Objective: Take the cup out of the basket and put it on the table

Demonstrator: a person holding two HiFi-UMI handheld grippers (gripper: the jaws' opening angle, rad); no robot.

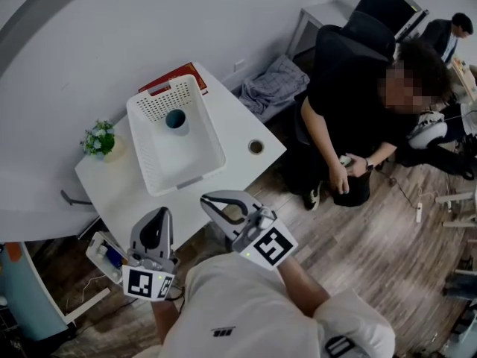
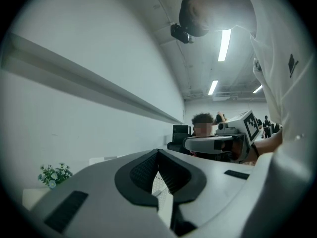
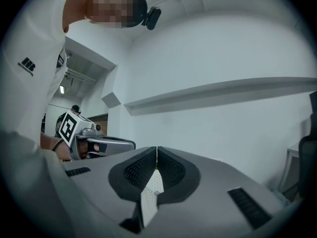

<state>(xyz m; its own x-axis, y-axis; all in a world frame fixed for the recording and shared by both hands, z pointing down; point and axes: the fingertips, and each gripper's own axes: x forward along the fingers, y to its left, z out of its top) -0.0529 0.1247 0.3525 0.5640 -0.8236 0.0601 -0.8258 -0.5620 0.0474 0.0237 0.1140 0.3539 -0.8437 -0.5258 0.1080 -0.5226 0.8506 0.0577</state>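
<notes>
Head view
- Task status: not begun, by my judgement. The cup [image 1: 176,119] stands upright inside the basket [image 1: 141,149], at the end farthest from both tools.
- Done so far: nothing that shows. No cup stands on the bare table [image 1: 112,192].
- Left to do: reach into the basket, grip the cup, lift it over the wall and set it on the table.
- Left gripper [image 1: 159,210]: jaws together, nothing in them. It is at the near table edge, and the basket is just ahead of its tips.
- Right gripper [image 1: 203,198]: jaws together and empty, with the near basket wall just ahead. The cup is ahead and well apart.
- Other items: plant [image 1: 98,139], ahead and to the left of the left gripper.

Left gripper view
- Left gripper [image 2: 158,150]: tips meet and clamp nothing.
- Seen through the gap below the tips: white lattice, most likely the basket wall [image 2: 159,185]. The cup is not visible here.
- Surroundings: the plant [image 2: 54,174] is low to the left and the right gripper [image 2: 218,143] is level to the right, well apart.

Right gripper view
- Right gripper [image 3: 157,148]: pads closed tip to tip and nothing held.
- Seen through the gap: the same white lattice [image 3: 154,182]. The cup is not visible.
- Left gripper [image 3: 106,144]: alongside to the left, apart.

Finding
- One tool must open its jaws before it can grip the cup.
</notes>
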